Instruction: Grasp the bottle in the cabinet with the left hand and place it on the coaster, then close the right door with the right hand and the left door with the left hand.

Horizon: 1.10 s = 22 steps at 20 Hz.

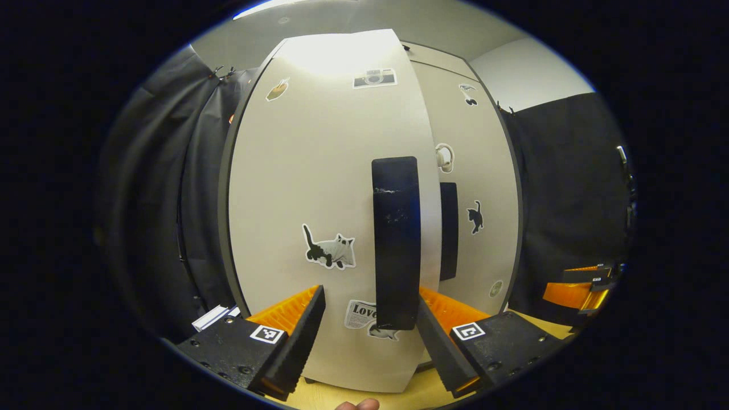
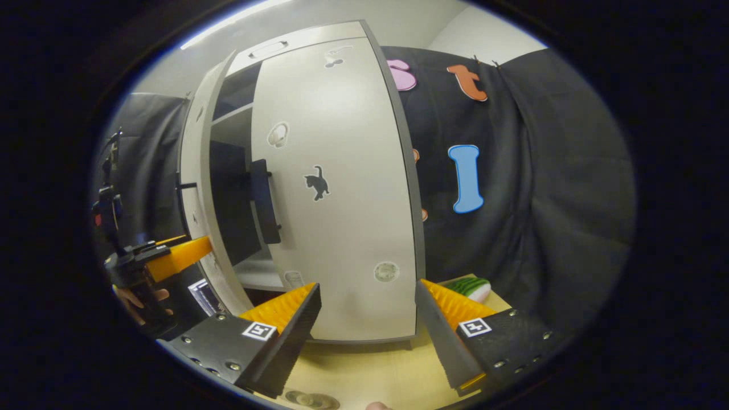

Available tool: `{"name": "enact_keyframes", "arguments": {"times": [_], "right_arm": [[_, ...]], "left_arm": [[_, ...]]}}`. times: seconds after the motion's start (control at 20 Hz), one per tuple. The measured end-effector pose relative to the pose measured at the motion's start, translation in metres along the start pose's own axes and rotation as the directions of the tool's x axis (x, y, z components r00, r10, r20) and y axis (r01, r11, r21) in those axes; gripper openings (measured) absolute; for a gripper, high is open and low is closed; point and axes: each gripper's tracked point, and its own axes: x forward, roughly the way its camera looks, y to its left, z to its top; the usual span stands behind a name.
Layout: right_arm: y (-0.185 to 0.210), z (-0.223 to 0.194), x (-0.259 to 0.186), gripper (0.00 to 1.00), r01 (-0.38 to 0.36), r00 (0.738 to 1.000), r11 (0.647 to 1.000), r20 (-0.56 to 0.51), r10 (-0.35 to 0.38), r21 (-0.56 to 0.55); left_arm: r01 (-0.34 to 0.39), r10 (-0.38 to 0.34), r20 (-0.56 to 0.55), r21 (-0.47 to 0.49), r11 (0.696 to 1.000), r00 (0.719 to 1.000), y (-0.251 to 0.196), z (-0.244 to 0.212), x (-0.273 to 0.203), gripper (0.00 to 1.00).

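The cabinet's left door (image 1: 319, 188) stands close in front of my left gripper (image 1: 371, 293), which is open. The lower end of the door's black handle (image 1: 396, 239) lies between the fingers, near the right one. The right door (image 1: 481, 188) sits behind it. In the right gripper view the right door (image 2: 336, 188) is closed or nearly so, and the left door (image 2: 196, 171) stands ajar with a dark shelf gap (image 2: 228, 188) between them. The left gripper (image 2: 171, 256) is by the left door's outer face. My right gripper (image 2: 367, 285) hangs open before the right door. A round object (image 2: 310, 400) lies at the bottom edge, cut off.
The cabinet stands on a wooden table (image 2: 370, 364). A green-striped watermelon-like thing (image 2: 467, 286) lies to the right of the cabinet's foot. Black cloth (image 2: 512, 228) hangs behind and beside the cabinet. The right gripper (image 1: 581, 287) hovers far right in the left gripper view.
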Motion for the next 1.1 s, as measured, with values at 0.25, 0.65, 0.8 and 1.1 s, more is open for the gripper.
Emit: {"name": "enact_keyframes", "arguments": {"times": [0.25, 0.65, 0.8, 1.1], "right_arm": [[0.005, -0.001, -0.003, 1.00, -0.013, 1.000, 1.000, -0.003, 0.013, -0.004], [0.009, -0.005, -0.014, 1.00, -0.019, 1.000, 1.000, -0.013, 0.019, -0.005], [0.011, -0.005, -0.019, 1.00, -0.025, 1.000, 1.000, -0.013, 0.025, -0.004], [0.017, 0.001, -0.028, 1.00, -0.041, 0.999, 0.999, -0.001, 0.041, -0.007]], "left_arm": [[-0.018, 0.018, 0.003, 0.002, 1.000, 1.000, -0.006, 0.002, 0.014, 0.92], [-0.083, 0.083, 0.006, 0.021, 0.996, 0.997, -0.011, 0.004, 0.021, 0.92], [-0.110, 0.110, 0.007, 0.046, 0.993, 0.994, -0.013, 0.004, 0.023, 0.92], [-0.105, 0.104, 0.010, 0.058, 0.993, 0.994, -0.023, 0.010, 0.011, 0.92]]}}
